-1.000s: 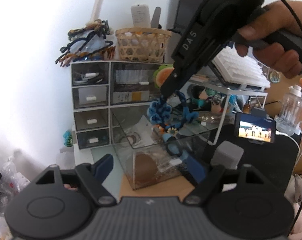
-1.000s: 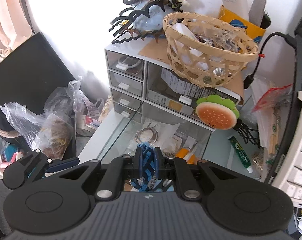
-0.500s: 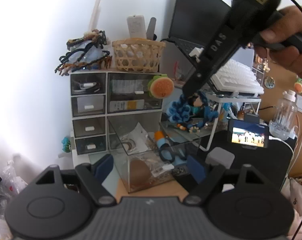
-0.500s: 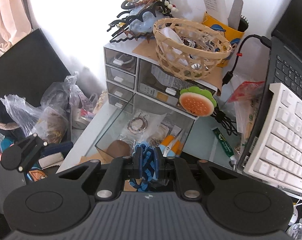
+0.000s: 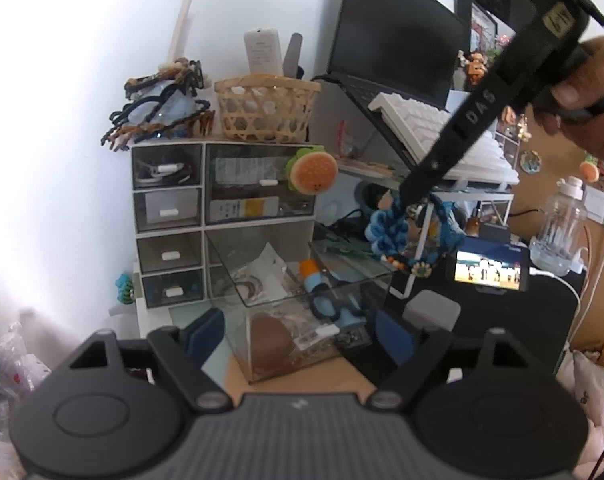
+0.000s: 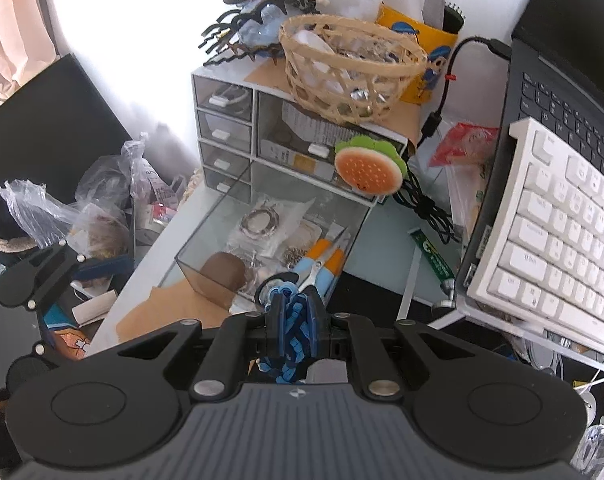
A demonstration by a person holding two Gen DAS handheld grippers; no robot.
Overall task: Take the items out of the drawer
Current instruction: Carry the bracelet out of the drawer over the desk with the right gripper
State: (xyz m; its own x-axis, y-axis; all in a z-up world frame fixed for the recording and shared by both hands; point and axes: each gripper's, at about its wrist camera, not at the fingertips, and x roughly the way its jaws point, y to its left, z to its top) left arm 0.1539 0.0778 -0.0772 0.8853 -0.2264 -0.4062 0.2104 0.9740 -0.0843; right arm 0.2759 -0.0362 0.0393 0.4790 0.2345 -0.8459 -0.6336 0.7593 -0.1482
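Progress so far: we have the blue crocheted trinket [image 5: 390, 232] clenched in our right gripper [image 6: 294, 314], lifted clear at two o'clock of the open drawer [image 5: 238, 280]. Scissors [image 6: 318, 264] and a brown lump [image 6: 222, 272] remain inside. Our left gripper [image 5: 298, 336] waits released, jaws spread at the drawer front.

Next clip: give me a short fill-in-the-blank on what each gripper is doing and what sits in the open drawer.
1. The right gripper is shut on a knotted ____ cord ornament.
2. The left gripper stands ____, with nothing between its fingers.
3. In the pulled-out clear drawer lie scissors with orange and ____ handles.
4. A burger-shaped toy hangs on the drawer unit, below the woven ____.

Missing words: blue; open; blue; basket
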